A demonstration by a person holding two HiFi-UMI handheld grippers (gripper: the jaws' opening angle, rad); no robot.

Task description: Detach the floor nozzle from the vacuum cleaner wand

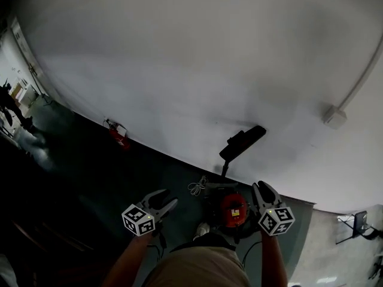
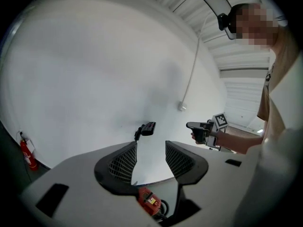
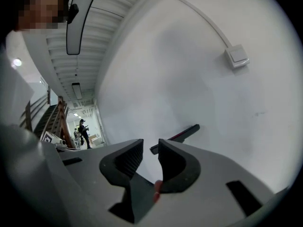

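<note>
The black floor nozzle (image 1: 242, 142) is raised against the white wall on its thin wand (image 1: 225, 171), above the red vacuum body (image 1: 233, 210) on the dark floor. My left gripper (image 1: 168, 200) is low and left of the vacuum, open, with nothing between its jaws. My right gripper (image 1: 260, 187) is just right of the red body, shut and empty. In the left gripper view the nozzle (image 2: 147, 128) shows beyond the jaws, with the red body (image 2: 150, 201) below them and the right gripper (image 2: 200, 128) at the right. The right gripper view shows the nozzle (image 3: 177, 135) past its fingertips.
A red fire extinguisher (image 1: 118, 134) stands at the wall's foot on the left. A coiled white cord (image 1: 196, 188) lies by the vacuum. A white switch box (image 1: 335, 118) with conduit is on the wall. Far down a corridor a person (image 3: 84, 133) stands near ladders.
</note>
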